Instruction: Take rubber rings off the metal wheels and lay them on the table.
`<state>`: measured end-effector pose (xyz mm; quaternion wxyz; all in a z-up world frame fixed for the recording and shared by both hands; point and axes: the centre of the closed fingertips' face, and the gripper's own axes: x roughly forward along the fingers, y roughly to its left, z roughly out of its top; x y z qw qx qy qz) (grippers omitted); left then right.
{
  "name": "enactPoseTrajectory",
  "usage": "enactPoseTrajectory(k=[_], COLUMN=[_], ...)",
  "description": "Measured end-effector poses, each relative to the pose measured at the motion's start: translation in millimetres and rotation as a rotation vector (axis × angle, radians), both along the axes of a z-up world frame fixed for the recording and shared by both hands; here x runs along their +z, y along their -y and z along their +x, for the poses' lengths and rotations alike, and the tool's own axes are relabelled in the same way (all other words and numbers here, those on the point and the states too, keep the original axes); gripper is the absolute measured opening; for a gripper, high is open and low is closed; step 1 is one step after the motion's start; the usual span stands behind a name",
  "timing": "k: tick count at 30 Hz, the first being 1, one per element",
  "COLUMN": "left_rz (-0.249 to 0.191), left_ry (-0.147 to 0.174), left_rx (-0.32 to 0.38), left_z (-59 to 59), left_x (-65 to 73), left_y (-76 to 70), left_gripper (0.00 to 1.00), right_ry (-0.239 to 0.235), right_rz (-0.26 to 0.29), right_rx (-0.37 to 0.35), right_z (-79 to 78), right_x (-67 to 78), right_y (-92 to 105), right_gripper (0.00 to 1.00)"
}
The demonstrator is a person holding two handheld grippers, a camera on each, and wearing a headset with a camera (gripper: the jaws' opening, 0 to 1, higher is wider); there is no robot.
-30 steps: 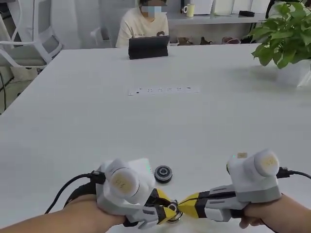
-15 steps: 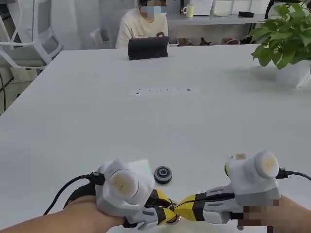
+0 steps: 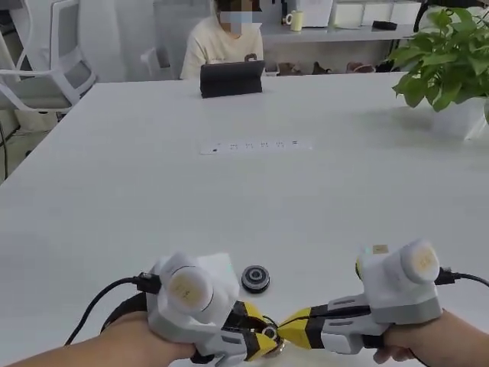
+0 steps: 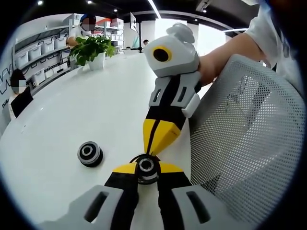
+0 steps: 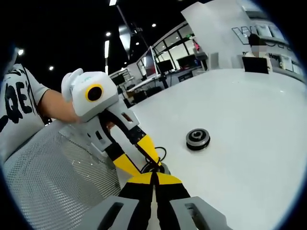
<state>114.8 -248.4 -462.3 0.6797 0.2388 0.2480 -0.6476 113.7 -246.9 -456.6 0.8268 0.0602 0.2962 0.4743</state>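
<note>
Table (image 3: 306, 206) bears a loose wheel (image 3: 256, 278); left tool (image 4: 147, 168) clamps second wheel (image 4: 146, 166).

White-grey shells (image 3: 191, 294) on left gripper (image 3: 269, 341) and right gripper (image 3: 285, 332) — yellow-black fingers (image 3: 299, 329), black cables (image 3: 98, 303)

Surfaces as I see them: desk (image 3: 321, 206) white, smooth, matt. Loose wheel (image 3: 256, 277): bright metal hub, dull black rubber ring (image 4: 99, 155). Left claw (image 4: 147, 167) and right claw (image 4: 151, 152): glossy white plastic shells, matt yellow-and-black tips. Chair back (image 4: 249, 143): grey open mesh.
</note>
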Motion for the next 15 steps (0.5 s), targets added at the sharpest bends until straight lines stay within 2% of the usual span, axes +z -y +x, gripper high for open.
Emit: enactPoseTrajectory(k=[3,15], left_rz=[0.0,-0.044], left_ry=[0.006,-0.012], left_rx=[-0.003,-0.012], left_z=[1.3,-3.4], left_x=[2.3,26.8], left_y=[-0.6,-4.0], left_gripper=[0.12,0.21], right_ry=[0.0,0.001], right_rz=[0.001,0.02], right_rx=[0.001,0.001], right_z=[0.0,0.1], right_x=[0.2,7.7], right_y=[0.1,0.0], right_gripper=[0.0,0.0])
